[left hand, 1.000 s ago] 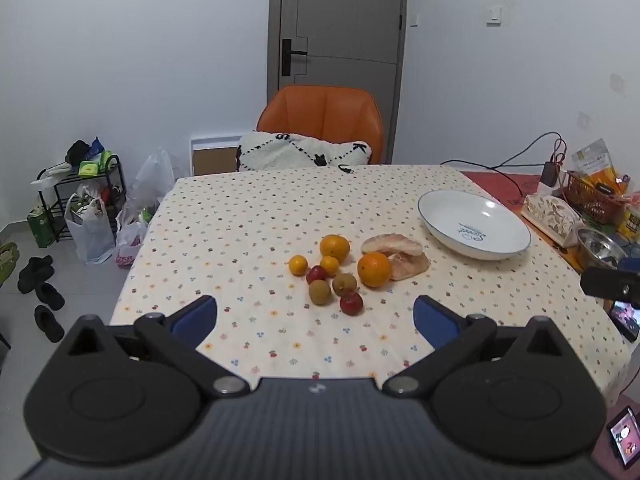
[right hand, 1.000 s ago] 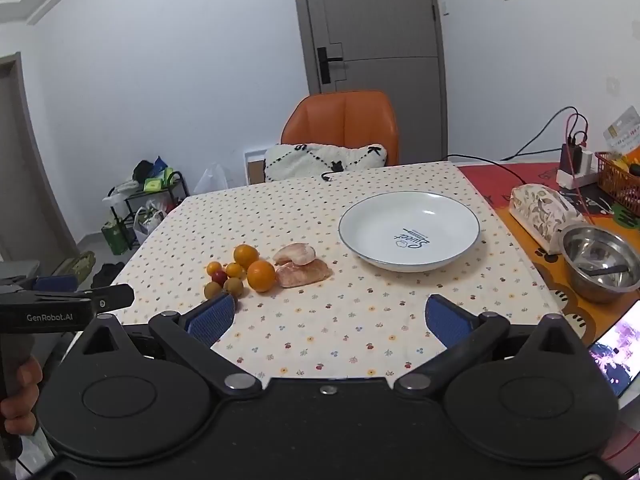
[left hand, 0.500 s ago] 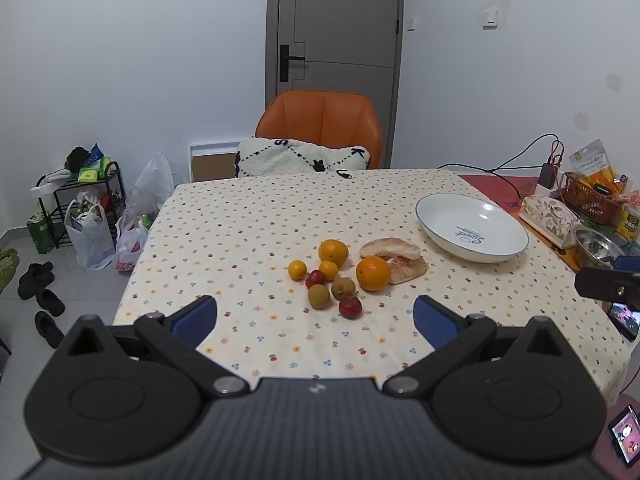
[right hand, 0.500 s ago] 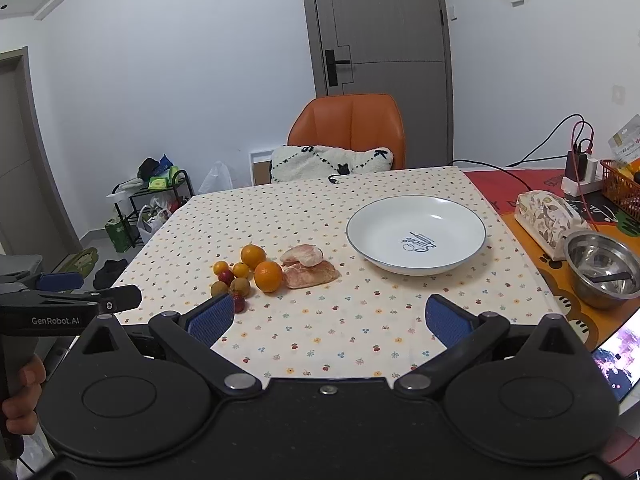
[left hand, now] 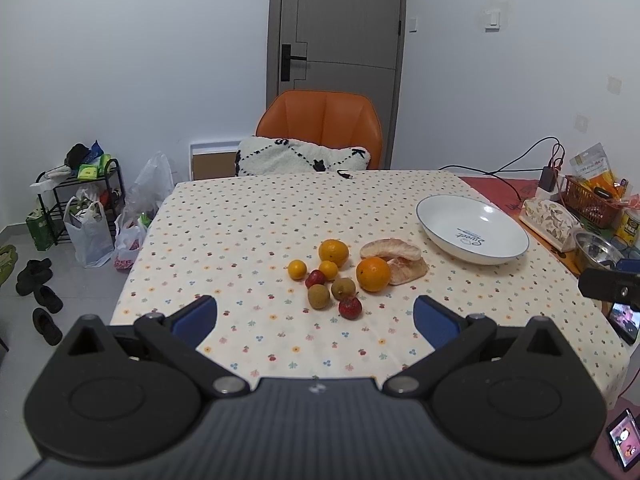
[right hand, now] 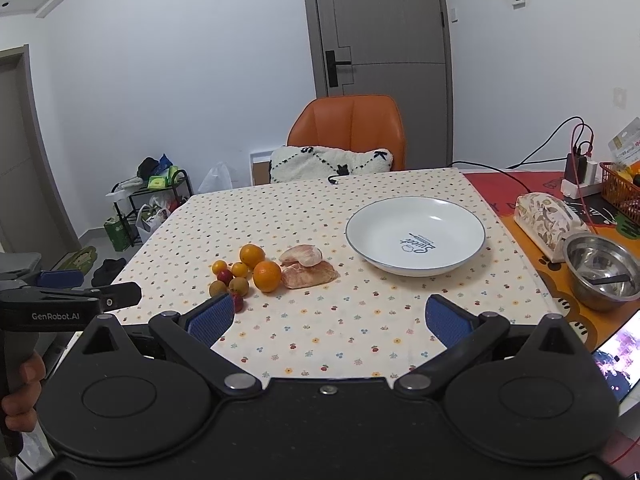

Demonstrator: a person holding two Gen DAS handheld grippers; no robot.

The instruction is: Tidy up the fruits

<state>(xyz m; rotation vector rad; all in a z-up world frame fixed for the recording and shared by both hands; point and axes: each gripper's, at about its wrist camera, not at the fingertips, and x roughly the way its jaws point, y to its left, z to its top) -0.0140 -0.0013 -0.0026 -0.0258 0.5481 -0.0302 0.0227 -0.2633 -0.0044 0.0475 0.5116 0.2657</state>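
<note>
Both the left gripper [left hand: 315, 316] and right gripper [right hand: 327, 317] hover spread wide, grasping nothing, near the fruit cluster [left hand: 340, 272] left of the white plate [right hand: 416, 236].

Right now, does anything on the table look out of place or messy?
Yes. The fruit lies loose on the tablecloth in a cluster left of the white plate, which is empty. Two peeled pomelo pieces sit bare on the cloth, one resting on the other, against the large orange.

My views are evenly lit from overhead, sharp, with fisheye bending and dark corners; a small glare spot sits on the white plate [left hand: 472, 229], soft shadow beneath it.
</note>
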